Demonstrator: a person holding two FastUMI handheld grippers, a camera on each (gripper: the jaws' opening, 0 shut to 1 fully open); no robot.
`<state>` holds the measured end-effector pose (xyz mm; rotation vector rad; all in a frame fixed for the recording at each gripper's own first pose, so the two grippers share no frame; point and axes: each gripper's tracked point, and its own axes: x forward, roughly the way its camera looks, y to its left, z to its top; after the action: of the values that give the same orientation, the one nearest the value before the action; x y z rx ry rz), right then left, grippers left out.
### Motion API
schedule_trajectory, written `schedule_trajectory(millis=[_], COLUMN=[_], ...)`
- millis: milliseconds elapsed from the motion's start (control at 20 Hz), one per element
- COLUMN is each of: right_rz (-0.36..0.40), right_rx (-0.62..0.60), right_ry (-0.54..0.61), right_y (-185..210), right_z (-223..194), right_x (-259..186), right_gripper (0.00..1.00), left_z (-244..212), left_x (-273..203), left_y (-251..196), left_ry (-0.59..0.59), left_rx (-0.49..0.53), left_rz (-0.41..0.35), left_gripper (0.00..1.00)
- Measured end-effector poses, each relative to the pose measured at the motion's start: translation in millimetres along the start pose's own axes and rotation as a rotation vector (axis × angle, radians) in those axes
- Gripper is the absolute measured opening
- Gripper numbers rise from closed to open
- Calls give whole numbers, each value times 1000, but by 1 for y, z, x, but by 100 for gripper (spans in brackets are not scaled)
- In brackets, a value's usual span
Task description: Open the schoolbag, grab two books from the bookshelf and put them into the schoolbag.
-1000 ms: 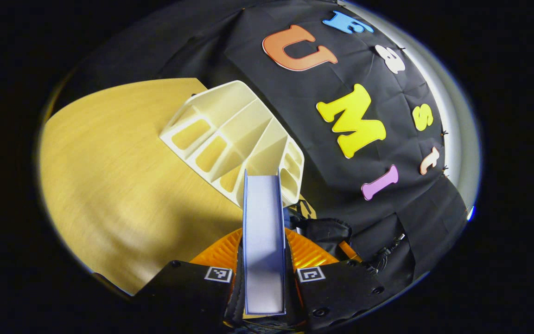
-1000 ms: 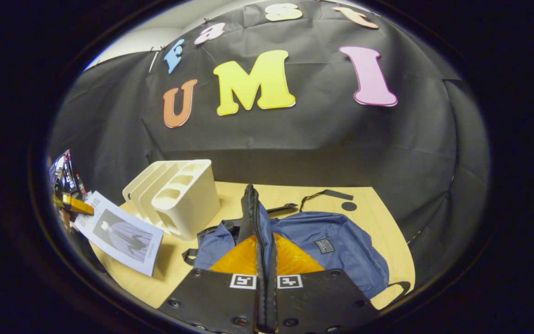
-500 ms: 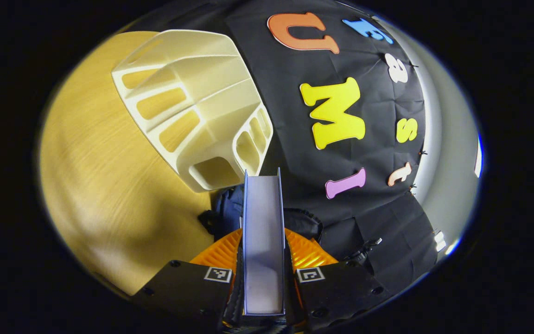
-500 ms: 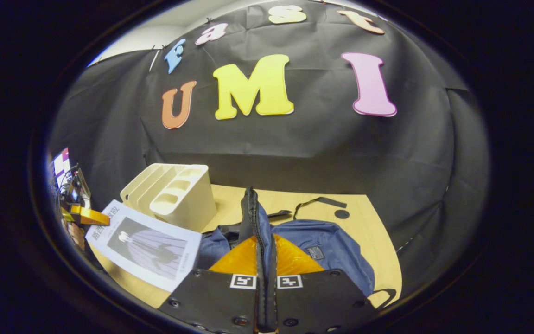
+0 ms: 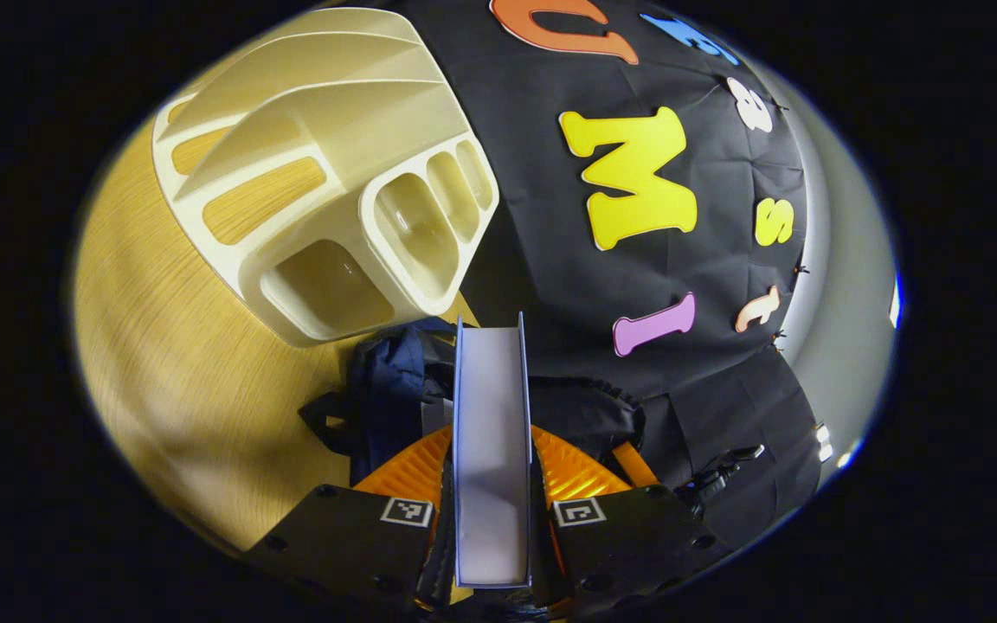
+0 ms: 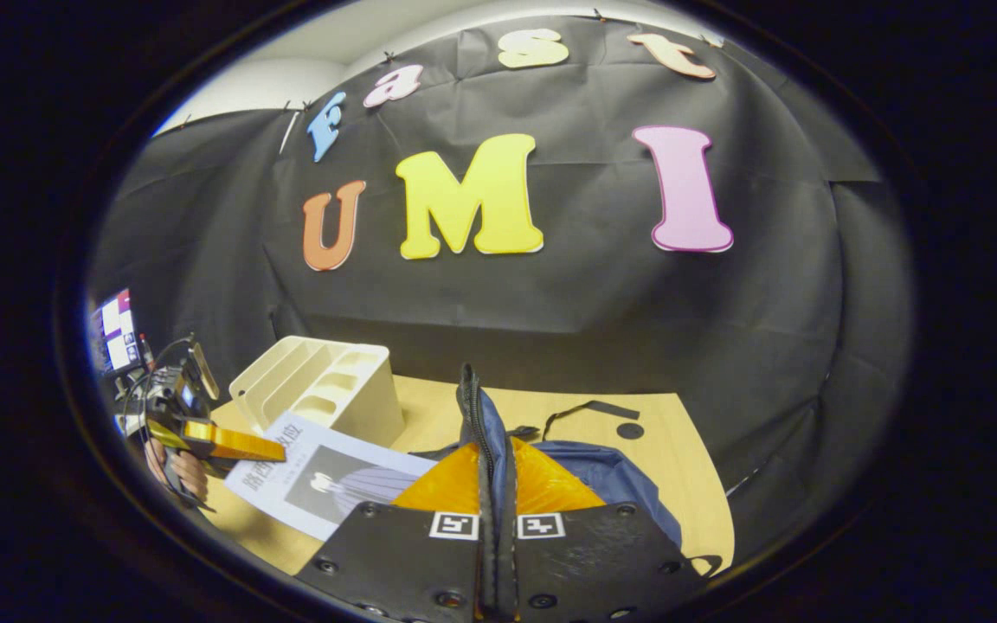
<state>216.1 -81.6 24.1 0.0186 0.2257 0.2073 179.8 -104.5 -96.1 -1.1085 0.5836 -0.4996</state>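
L gripper (image 5: 490, 519) clamped a book (image 5: 490, 433) edge-on over the navy schoolbag (image 5: 395, 389) beside the cream bookshelf (image 5: 325, 173), while R gripper (image 6: 496, 536) pinched the bag's zipper edge (image 6: 470, 415) upright, prob. to keep the mouth open.

Black cloth wall (image 6: 550, 294) hung behind, creased, pinned along its top edge. Pale plain wall (image 6: 291, 73) above it, brightly lit. Light wood-grain table (image 6: 663, 484) butted against the cloth, its far right corner rounded; a small dark round spot (image 6: 630, 430) near that corner. Deep shadow across the table's near edge (image 5: 230, 484).
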Motion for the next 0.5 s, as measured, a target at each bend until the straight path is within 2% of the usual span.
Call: schedule_trajectory(millis=[50, 150, 350, 500], right_rz=[3, 13, 22, 28], right_rx=[2, -1, -8, -10], right_ry=[-3, -6, -23, -41], right_y=[1, 6, 9, 11], right_z=[1, 2, 5, 9], right_x=[0, 0, -1, -3], right_gripper=[2, 0, 2, 3], left_z=[-1, -4, -19, -25], left_x=[9, 17, 30, 45], left_y=[7, 9, 17, 19], left_ry=[-9, -17, -33, -50], left_rx=[18, 13, 127, 167], left_rz=[29, 34, 89, 117], left_gripper=[37, 37, 37, 37])
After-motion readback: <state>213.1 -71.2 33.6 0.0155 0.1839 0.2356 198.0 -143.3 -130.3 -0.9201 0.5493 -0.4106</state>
